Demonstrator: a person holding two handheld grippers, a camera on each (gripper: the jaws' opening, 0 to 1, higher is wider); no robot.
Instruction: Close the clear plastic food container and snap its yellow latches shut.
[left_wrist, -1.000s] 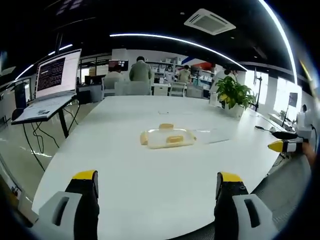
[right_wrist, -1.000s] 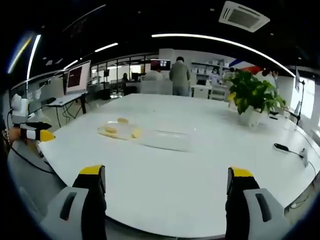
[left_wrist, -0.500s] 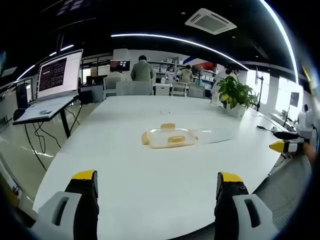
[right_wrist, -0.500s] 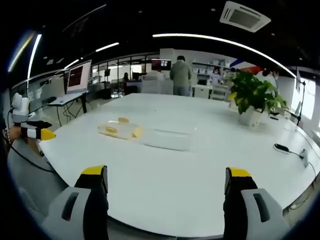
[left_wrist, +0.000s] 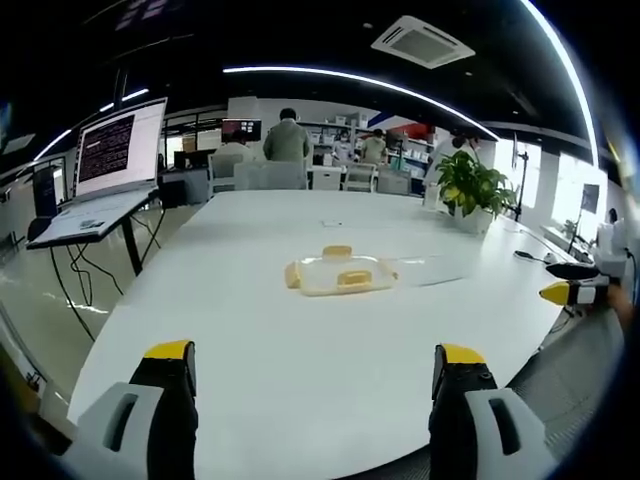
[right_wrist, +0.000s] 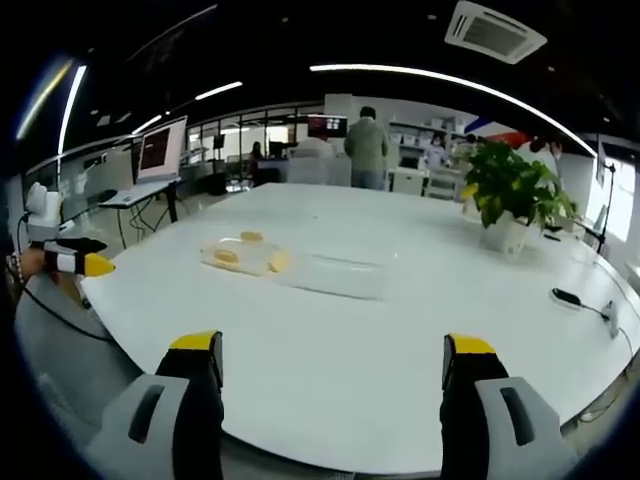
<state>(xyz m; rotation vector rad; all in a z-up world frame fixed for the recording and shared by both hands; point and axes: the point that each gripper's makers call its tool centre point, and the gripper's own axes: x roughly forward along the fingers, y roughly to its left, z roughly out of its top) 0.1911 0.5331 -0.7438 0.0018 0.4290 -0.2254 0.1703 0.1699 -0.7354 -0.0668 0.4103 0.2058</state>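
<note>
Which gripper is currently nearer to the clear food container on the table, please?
Roughly equal, perhaps the left. The left gripper faces the clear food container from the table's edge; the right gripper also waits at the edge, container ahead-left.

Your right gripper has its jaws a little closer together now than before, and both your hands drift slightly.

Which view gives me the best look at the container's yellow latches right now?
The left gripper view: the container sits near centre, with three yellow latches spread clearly around its clear body. In the right gripper view the container lies off to the left, smaller and at a flatter angle, its latches bunched together beside the clear lid.
</note>
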